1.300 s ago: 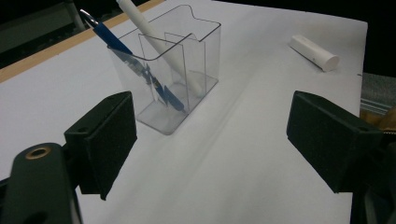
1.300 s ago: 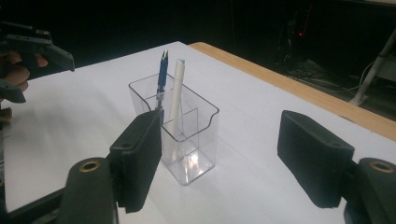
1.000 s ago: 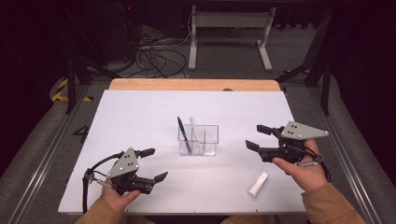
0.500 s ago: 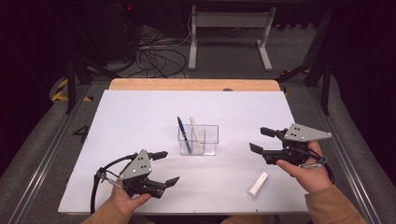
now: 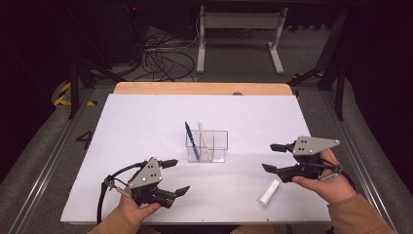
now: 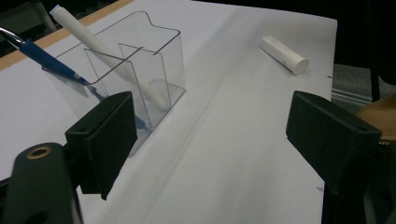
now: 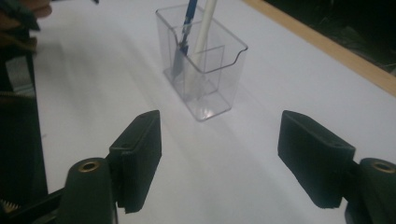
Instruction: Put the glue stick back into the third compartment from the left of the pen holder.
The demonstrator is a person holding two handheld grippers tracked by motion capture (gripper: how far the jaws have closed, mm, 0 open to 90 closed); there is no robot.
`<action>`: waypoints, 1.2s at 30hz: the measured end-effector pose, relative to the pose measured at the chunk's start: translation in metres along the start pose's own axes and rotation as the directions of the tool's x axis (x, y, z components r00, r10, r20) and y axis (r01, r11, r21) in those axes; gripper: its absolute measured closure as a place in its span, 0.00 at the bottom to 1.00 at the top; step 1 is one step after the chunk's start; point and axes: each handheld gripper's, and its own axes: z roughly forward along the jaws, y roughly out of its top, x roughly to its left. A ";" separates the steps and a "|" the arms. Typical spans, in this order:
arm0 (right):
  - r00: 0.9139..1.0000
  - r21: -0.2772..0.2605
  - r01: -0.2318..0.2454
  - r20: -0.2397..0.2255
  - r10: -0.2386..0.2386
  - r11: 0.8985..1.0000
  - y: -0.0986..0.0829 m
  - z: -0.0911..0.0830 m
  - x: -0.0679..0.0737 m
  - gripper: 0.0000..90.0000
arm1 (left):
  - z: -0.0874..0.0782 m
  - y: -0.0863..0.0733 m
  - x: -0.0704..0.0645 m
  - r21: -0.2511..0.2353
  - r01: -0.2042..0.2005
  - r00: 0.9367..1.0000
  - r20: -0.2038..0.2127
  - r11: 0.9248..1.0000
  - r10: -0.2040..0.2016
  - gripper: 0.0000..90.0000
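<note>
We hold our right gripper (image 5: 273, 157) with its jaws wide apart and nothing in them. Just below it, near our wrist, the white marker (image 5: 269, 192) lies flat on the white table (image 5: 146, 122). Its long side slants, with one end toward our gripper and the other end toward us. We can read no writing on it. Our left gripper (image 5: 174, 176) is wide apart too. Between both grippers stands a clear box (image 5: 207, 146). In it lean a blue pen (image 5: 191, 140) and a white pen (image 5: 204, 139).

blue pen (image 6: 49, 60) top cut off by frame edge, tip blurred behind holder (image 6: 154, 60)
</note>
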 end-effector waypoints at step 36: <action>0.950 0.248 0.254 -0.246 -0.193 0.935 0.000 0.017 -0.013 0.41 | -0.023 -0.015 0.008 -0.004 0.040 0.995 -0.087 0.999 -0.040 0.19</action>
